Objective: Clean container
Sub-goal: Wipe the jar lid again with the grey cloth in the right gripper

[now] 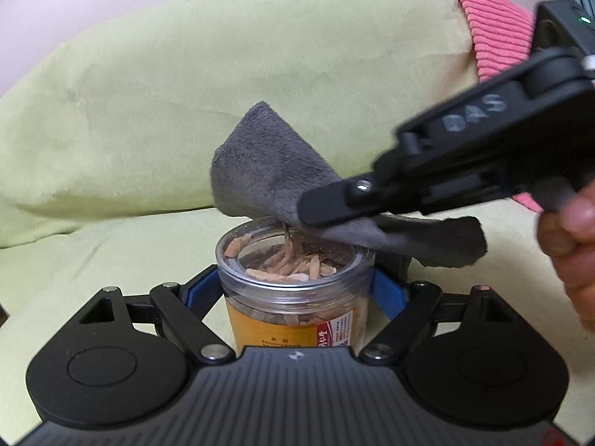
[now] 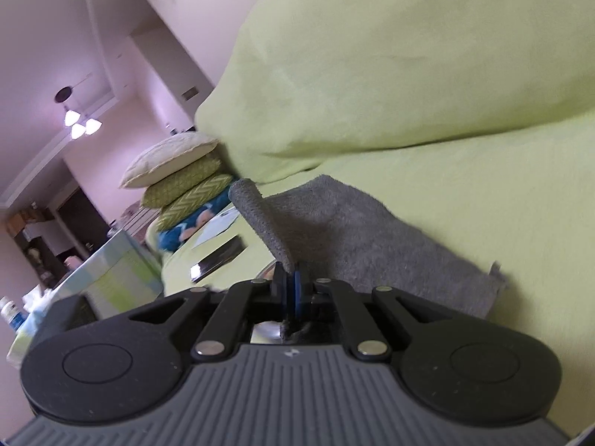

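Observation:
A clear plastic jar (image 1: pixel 293 297) with an orange label and no lid stands upright, with pale sliced pieces inside it. My left gripper (image 1: pixel 295 291) is shut on the jar, its blue pads pressing both sides just under the rim. A grey cloth (image 1: pixel 267 171) hangs over the jar's mouth and touches its far rim. My right gripper (image 1: pixel 323 212) reaches in from the right and is shut on that cloth. In the right wrist view the grey cloth (image 2: pixel 357 234) spreads ahead of the right gripper (image 2: pixel 292 286), pinched between its blue pads.
A lime-green sofa cushion (image 1: pixel 223 85) rises behind the jar, and a green seat cover (image 2: pixel 483 193) lies beneath. A pink ribbed sleeve (image 1: pixel 494 33) and a hand (image 1: pixel 572 245) are at the right. Stacked pillows (image 2: pixel 178 182) and a shiny table (image 2: pixel 122 271) lie to the left.

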`<action>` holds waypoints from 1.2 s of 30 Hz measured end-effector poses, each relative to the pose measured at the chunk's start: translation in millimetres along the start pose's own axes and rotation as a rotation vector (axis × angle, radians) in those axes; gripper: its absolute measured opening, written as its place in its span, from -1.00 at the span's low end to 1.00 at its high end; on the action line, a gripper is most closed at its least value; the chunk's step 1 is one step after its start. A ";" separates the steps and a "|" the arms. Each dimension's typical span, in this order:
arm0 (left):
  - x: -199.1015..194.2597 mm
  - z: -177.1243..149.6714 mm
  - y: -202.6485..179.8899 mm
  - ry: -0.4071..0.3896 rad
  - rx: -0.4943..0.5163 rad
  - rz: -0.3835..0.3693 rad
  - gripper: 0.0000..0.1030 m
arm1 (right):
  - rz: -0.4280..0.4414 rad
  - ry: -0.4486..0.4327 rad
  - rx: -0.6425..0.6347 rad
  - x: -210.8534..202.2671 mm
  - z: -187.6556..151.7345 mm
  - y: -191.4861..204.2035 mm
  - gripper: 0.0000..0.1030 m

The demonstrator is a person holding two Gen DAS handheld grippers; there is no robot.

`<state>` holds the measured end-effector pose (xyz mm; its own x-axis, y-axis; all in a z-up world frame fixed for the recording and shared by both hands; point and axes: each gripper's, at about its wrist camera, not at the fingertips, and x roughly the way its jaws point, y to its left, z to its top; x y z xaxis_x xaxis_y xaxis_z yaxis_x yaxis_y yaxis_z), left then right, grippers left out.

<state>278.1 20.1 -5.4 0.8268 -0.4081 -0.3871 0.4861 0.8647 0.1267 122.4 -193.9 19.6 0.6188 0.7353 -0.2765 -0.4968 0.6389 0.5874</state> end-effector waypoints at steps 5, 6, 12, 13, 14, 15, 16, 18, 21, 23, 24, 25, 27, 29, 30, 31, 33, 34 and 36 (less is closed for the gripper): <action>-1.1 3.0 -2.1 0.002 -0.011 -0.001 0.64 | 0.061 0.035 -0.002 7.7 -7.4 12.8 -0.95; 3.0 -0.3 -4.2 0.003 -0.015 -0.002 0.64 | 0.063 0.038 -0.011 10.5 -7.7 15.1 -0.95; 15.7 -5.3 -11.5 0.004 -0.014 -0.002 0.64 | 0.030 0.003 -0.049 27.4 -1.7 16.7 -0.98; 16.4 -4.7 -12.3 0.003 -0.011 -0.002 0.64 | 0.016 -0.009 -0.053 28.7 -0.8 15.8 -0.98; 17.3 -4.1 -13.5 0.003 -0.008 -0.001 0.64 | 0.003 -0.020 -0.057 29.9 0.1 14.9 -0.98; 18.3 -3.5 -14.9 0.003 -0.006 -0.001 0.64 | -0.011 -0.031 -0.061 31.1 1.0 14.0 -0.98; 19.4 -2.9 -15.9 0.003 -0.005 -0.001 0.64 | -0.020 -0.039 -0.067 30.9 1.4 13.4 -0.98; 21.7 -1.7 -18.4 0.001 0.000 -0.002 0.64 | -0.040 -0.053 -0.077 25.4 1.3 11.4 -0.98; 24.1 0.3 -22.6 -0.003 0.011 0.001 0.64 | -0.077 -0.076 -0.081 18.2 1.1 8.9 -0.98; 25.0 1.4 -25.2 -0.009 0.013 0.003 0.63 | -0.066 -0.075 -0.056 14.4 1.7 5.6 -0.98; 25.1 1.7 -26.7 -0.014 0.016 0.005 0.63 | -0.059 -0.074 -0.046 12.1 1.4 4.6 -0.98; 25.1 2.0 -28.3 -0.018 0.020 0.007 0.63 | -0.054 -0.075 -0.038 9.6 0.6 3.6 -0.98; 25.6 2.7 -29.6 -0.022 0.017 0.007 0.63 | -0.052 -0.074 -0.042 6.6 -1.2 5.0 -0.98; 27.0 3.6 -29.7 -0.024 0.008 0.005 0.63 | -0.060 -0.076 -0.049 4.5 -1.2 5.6 -0.98; 28.4 4.5 -30.5 -0.025 0.006 0.004 0.63 | -0.066 -0.081 -0.048 3.5 -0.5 4.8 -0.98; 29.7 5.5 -31.6 -0.026 0.006 0.007 0.63 | -0.080 -0.088 -0.049 1.5 0.3 2.9 -0.97; 31.3 7.1 -32.9 -0.027 0.008 0.015 0.63 | -0.109 -0.104 -0.051 -2.4 1.9 -0.6 -0.97; 35.6 3.6 -35.1 -0.027 0.007 0.019 0.63 | -0.121 -0.108 -0.054 -3.7 2.1 -1.6 -0.97; 47.3 -7.4 -40.5 -0.026 0.002 0.029 0.63 | -0.124 -0.115 -0.040 -6.2 3.1 -7.2 -0.97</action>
<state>295.4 -32.0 -35.6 0.8477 -0.3906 -0.3590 0.4624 0.8757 0.1390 124.1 -203.8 19.5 0.7415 0.6207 -0.2547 -0.4343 0.7334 0.5230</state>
